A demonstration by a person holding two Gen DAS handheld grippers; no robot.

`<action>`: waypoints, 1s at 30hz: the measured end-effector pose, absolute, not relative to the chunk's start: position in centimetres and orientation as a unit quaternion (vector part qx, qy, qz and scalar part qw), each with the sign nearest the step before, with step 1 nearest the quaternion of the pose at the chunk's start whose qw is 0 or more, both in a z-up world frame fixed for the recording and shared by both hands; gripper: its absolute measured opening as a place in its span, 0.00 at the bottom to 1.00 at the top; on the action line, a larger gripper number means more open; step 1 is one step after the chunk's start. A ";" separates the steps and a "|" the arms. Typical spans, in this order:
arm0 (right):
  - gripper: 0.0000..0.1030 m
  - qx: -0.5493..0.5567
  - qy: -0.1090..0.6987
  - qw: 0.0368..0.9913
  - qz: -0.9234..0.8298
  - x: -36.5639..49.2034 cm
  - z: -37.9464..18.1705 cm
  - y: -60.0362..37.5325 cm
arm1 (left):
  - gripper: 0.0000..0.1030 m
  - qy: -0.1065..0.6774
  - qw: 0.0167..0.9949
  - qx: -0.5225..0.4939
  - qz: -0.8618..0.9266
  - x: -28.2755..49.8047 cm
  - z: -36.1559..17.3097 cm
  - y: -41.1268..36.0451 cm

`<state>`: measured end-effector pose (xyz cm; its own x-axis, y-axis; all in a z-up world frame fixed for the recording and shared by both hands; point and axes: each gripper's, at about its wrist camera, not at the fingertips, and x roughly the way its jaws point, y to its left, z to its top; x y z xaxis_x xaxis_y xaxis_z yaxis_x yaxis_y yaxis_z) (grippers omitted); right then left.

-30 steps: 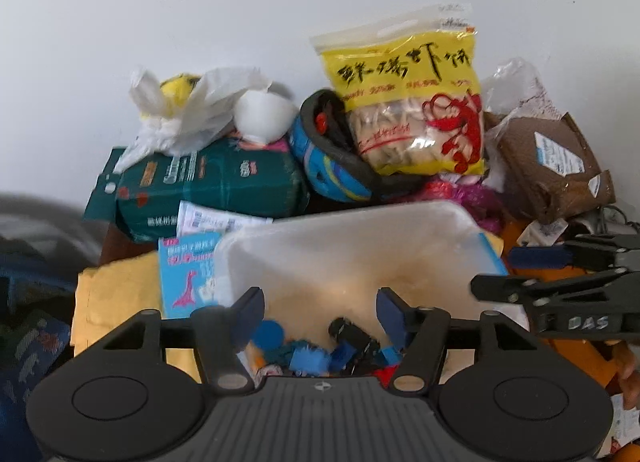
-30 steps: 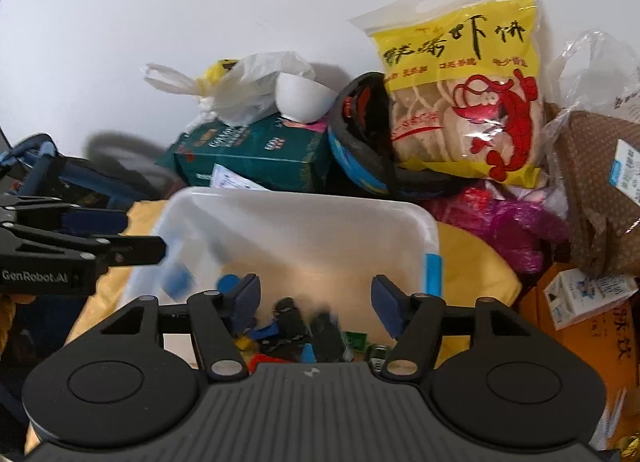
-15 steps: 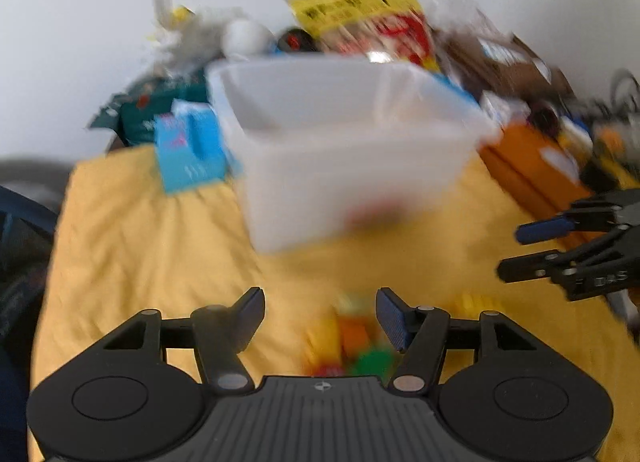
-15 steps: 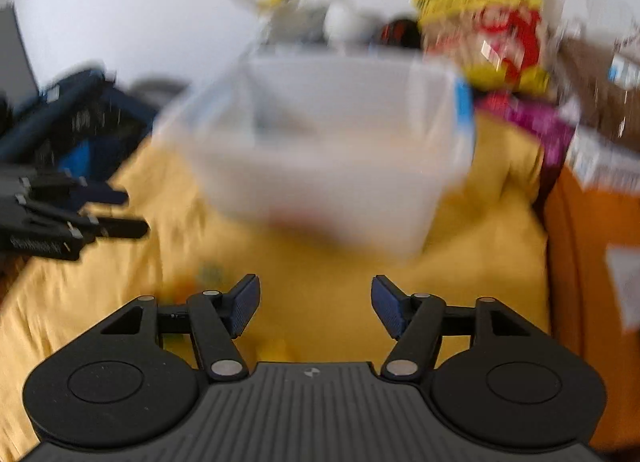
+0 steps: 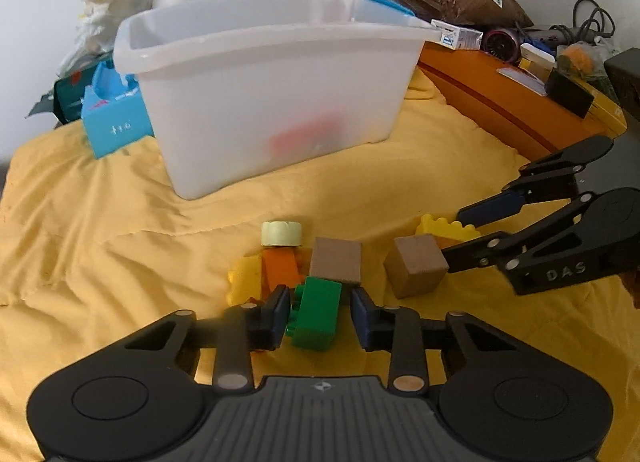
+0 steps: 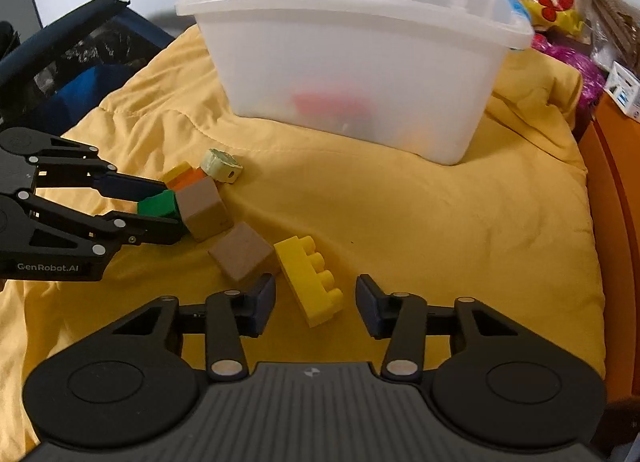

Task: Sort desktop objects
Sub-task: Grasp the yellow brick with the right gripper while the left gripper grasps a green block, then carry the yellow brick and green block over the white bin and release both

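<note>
I've swung both tongs down from over the bin (image 5: 272,74) at twelve o'clock. My left tongs (image 5: 320,312), spread, straddle the green brick (image 5: 316,312); my right tongs (image 6: 316,304), spread, straddle the yellow brick (image 6: 310,280): next pickups.

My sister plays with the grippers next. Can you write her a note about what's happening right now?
Left gripper: open, jaws on either side of the green brick, not closed on it.
Right gripper: open, around the yellow brick, nothing held.
On the yellow cloth: two brown cubes, an orange brick, another yellow brick and a pale round piece.
Done: some pieces already lie in the white bin; a red one shows through its wall.
Left: grab both bricks, then sort the others.
</note>
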<state>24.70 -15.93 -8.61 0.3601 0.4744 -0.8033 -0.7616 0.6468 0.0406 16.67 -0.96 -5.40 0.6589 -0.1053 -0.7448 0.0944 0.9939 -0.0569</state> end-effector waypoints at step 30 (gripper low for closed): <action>0.26 -0.035 0.364 0.854 0.369 24.6 -0.5 -18.9 | 0.25 0.357 0.929 -0.091 -0.009 15.2 3.6 2.8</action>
<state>24.65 -18.93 -0.50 0.4618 0.6058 -0.6479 -0.6565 0.7246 0.2097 15.23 2.79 3.61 0.7444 -0.0821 -0.6627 -0.0483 0.9832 -0.1760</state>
